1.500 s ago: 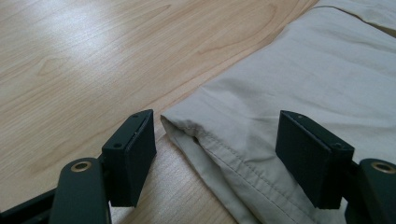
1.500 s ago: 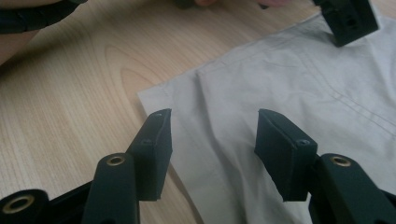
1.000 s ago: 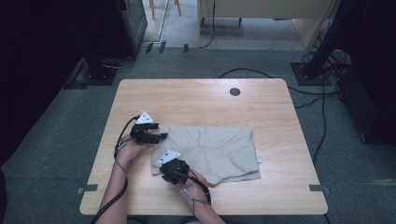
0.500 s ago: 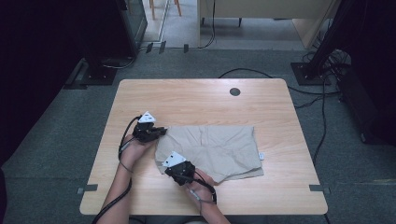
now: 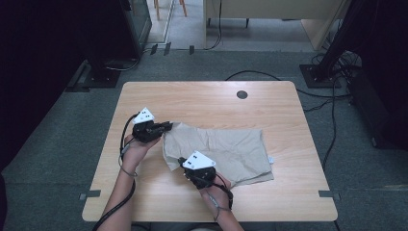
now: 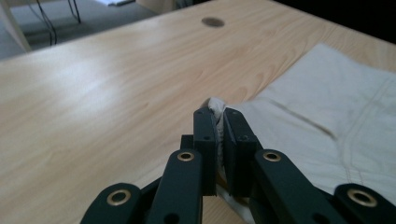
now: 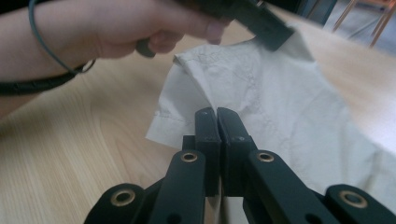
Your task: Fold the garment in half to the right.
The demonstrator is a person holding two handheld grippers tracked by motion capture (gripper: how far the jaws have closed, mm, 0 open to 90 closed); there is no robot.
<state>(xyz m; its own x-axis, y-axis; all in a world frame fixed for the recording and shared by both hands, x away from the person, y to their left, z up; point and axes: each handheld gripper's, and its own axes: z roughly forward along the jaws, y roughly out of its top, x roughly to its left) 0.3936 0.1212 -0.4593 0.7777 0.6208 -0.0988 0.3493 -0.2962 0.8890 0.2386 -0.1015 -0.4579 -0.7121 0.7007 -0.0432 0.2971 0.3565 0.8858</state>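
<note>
Beige cloth [image 5: 226, 151] near table's [image 5: 202, 98] front edge

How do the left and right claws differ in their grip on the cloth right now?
The left claw pinches the beige cloth at its far left corner; the right claw pinches its near left edge. The left claw points across the table, the right away from the person. Both are shut on fabric.

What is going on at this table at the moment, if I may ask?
A person at a light wooden table is handling a beige fabric garment with two hand-held grippers. The left gripper, its jaws just closed, pinches the garment's far left corner. The right gripper is shut on the near left edge, which is lifted.
</note>
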